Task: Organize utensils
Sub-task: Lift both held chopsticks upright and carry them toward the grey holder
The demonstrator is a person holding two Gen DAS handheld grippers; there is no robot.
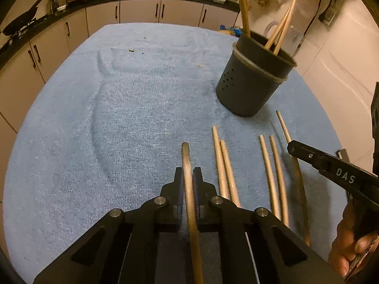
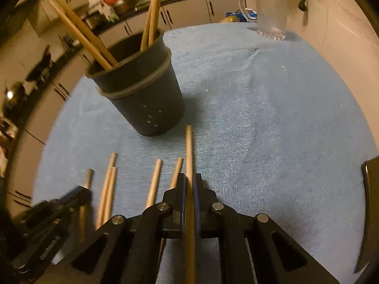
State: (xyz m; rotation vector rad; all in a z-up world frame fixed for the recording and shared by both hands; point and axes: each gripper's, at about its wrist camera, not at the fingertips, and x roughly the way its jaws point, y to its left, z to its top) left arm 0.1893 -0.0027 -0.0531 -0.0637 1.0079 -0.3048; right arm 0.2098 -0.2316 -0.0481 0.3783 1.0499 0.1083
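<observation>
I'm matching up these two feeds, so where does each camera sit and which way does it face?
Left wrist: on the left gripper, angled down along its fingers at the blue towel; right gripper and a hand show.
Right wrist: on the right gripper, facing likewise; left gripper shows.
Shared: dark holder, loose chopsticks.

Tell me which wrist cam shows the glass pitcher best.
Right wrist view: the glass pitcher stands clear at the towel's far edge, handle and base visible. In the left wrist view the pitcher is mostly hidden behind the dark utensil holder.
</observation>
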